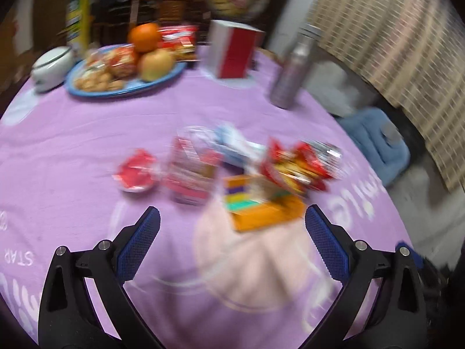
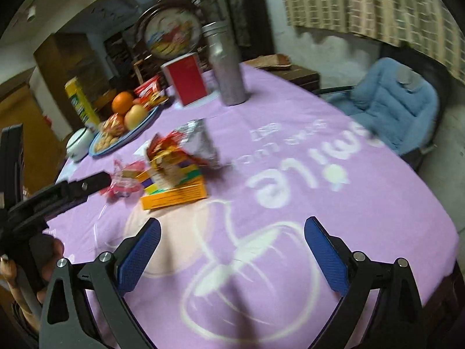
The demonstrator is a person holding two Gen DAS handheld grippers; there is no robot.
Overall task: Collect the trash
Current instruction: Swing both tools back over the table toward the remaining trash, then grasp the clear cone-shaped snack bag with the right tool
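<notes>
Trash lies in a heap on the purple tablecloth: a small red wrapper, a red and clear packet, a pale blue wrapper, a red foil snack bag and an orange box. My left gripper hovers open just short of the orange box, nothing between its blue pads. In the right wrist view the orange box and foil bag lie ahead to the left. My right gripper is open over bare cloth. The left gripper reaches in from the left.
At the far side stand a blue plate of fruit and snacks, a white bowl, a yellow canister, a red and white box and a metal bottle. A blue padded chair stands beside the table on the right.
</notes>
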